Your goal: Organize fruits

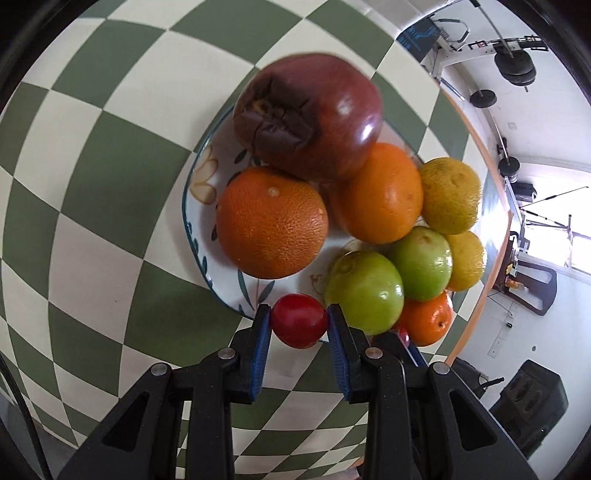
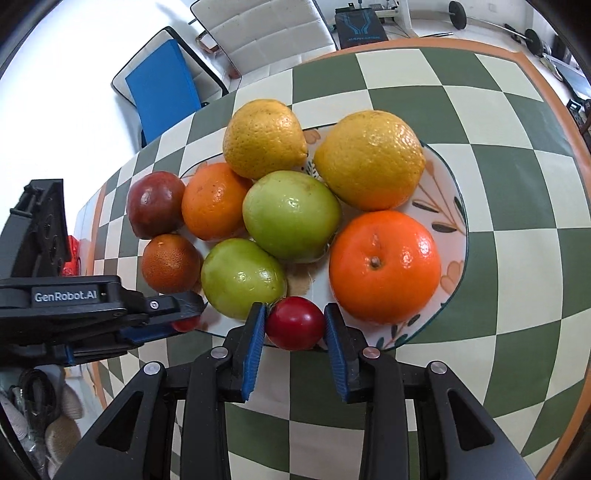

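Note:
A flowered plate (image 1: pixel 201 184) (image 2: pixel 448 206) on the checked tablecloth holds a heap of fruit: oranges (image 1: pixel 271 221) (image 2: pixel 384 266), green apples (image 1: pixel 365 291) (image 2: pixel 291 216), yellow citrus (image 1: pixel 450 195) (image 2: pixel 369 158) and a dark red apple (image 1: pixel 314 114) (image 2: pixel 155 205) with a bruised patch. My left gripper (image 1: pixel 299 321) is shut on a small red fruit (image 1: pixel 299 320) at the plate's near rim. My right gripper (image 2: pixel 295 325) is shut on another small red fruit (image 2: pixel 294 323) at the rim beside the green apple. In the right wrist view the left gripper (image 2: pixel 186 321) comes in from the left.
The green and cream checked table (image 1: pixel 92 221) (image 2: pixel 517 184) has an orange edge (image 1: pixel 476 229). Beyond the table stand a chair with a blue cushion (image 2: pixel 162 92), a white chair (image 2: pixel 266 33) and weight equipment (image 1: pixel 517 62). A dark speaker (image 1: pixel 532 402) sits on the floor.

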Tool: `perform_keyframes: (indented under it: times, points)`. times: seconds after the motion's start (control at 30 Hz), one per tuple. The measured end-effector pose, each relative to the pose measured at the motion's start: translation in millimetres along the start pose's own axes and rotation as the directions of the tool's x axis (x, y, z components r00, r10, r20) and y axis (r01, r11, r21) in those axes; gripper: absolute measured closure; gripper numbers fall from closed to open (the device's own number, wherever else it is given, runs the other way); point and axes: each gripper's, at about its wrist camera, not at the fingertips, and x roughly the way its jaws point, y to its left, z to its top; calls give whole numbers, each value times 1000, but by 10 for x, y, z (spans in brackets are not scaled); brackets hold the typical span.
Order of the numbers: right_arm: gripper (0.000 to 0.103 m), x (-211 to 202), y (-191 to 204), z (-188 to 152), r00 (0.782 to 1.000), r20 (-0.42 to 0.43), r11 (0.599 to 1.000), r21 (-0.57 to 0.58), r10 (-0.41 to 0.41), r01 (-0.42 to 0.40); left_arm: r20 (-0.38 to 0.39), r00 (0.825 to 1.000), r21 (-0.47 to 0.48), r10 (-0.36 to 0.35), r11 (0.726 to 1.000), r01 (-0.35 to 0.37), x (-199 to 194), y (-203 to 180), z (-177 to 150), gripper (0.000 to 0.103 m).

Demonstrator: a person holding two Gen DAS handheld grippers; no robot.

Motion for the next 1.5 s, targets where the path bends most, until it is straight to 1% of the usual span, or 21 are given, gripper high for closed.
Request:
perform_keyframes:
  times: [0.07, 0.1, 0.17, 0.3, 0.33, 0.37, 0.4, 0.43, 0.47, 0.5, 0.53, 0.6, 0.63, 0.67, 0.73, 0.77, 0.87, 1.0, 1.27, 1.43, 1.5]
  points:
    - [66, -4, -15, -12, 1000, -2, 1000, -2, -5, 5, -2, 1000, -11, -15, 1000, 15, -6, 12, -7, 72]
    - [62, -11, -20, -12, 1000, -3, 1000, 3, -1, 1, 0, 1000, -12, -9, 1000, 9, -20, 12, -12, 72]
    - [59, -53, -24, -34, 1000, 0, 1000, 7, -6, 6, 4, 1000, -3, 0, 1000, 0, -53, 18, -7, 71]
    - [42, -220, -12, -82, 999, 29, 1000, 2, -26, 26, 32, 998, 42, 45, 998, -46, -184, -14, -56, 70]
    - [40, -282, -12, -96, 999, 37, 999, -2, -35, 35, 50, 997, 60, 65, 996, -68, -234, -33, -91, 66]
    - [37, -326, -9, -112, 998, 42, 999, -4, -42, 43, 67, 994, 78, 82, 993, -88, -270, -58, -127, 59]
    - [32, -402, -7, -134, 997, 53, 998, -11, -60, 60, 90, 990, 108, 106, 987, -115, -321, -85, -174, 56]
    - [29, -459, -3, -154, 995, 60, 996, -17, -81, 82, 122, 982, 143, 144, 976, -161, -384, -119, -236, 50]
    - [22, -511, 0, -174, 993, 66, 995, -23, -99, 100, 152, 972, 169, 178, 965, -203, -420, -165, -286, 43]
    - [16, -592, 8, -208, 989, 80, 991, -35, -125, 128, 180, 963, 194, 203, 952, -237, -462, -194, -338, 41]
    - [14, -644, 4, -233, 986, 88, 988, -42, -142, 146, 203, 954, 216, 222, 940, -264, -499, -219, -393, 38]
    - [11, -750, 20, -298, 978, 98, 980, -55, -186, 192, 257, 929, 255, 267, 908, -331, -565, -259, -513, 25]
    - [10, -802, 26, -331, 974, 103, 976, -57, -204, 210, 280, 917, 269, 284, 894, -359, -594, -268, -572, 15]
    - [7, -826, 44, -354, 970, 106, 973, -57, -218, 224, 307, 902, 284, 304, 875, -391, -612, -283, -635, 11]
    - [6, -931, 42, -406, 964, 118, 968, -51, -237, 244, 336, 886, 298, 321, 856, -423, -664, -252, -705, 8]
    - [6, -974, 40, -425, 963, 125, 968, -43, -240, 247, 348, 878, 304, 327, 847, -436, -683, -256, -745, 4]
    - [6, -1140, 43, -483, 951, 156, 961, -32, -268, 276, 389, 860, 307, 329, 834, -458, -746, -297, -856, 4]
    - [6, -1312, 64, -520, 944, 183, 958, -27, -275, 284, 419, 853, 313, 311, 832, -458, -891, -318, -975, 4]
    - [5, -1572, 104, -616, 934, 218, 955, -19, -284, 295, 478, 830, 319, 288, 824, -469, -1082, -392, -1167, 4]
    - [5, -1866, 187, -736, 923, 264, 956, -18, -279, 294, 512, 818, 322, 260, 825, -464, -1256, -437, -1373, 4]
    - [5, -2004, 222, -807, 917, 285, 955, -19, -279, 297, 530, 810, 320, 251, 826, -465, -1333, -448, -1468, 4]
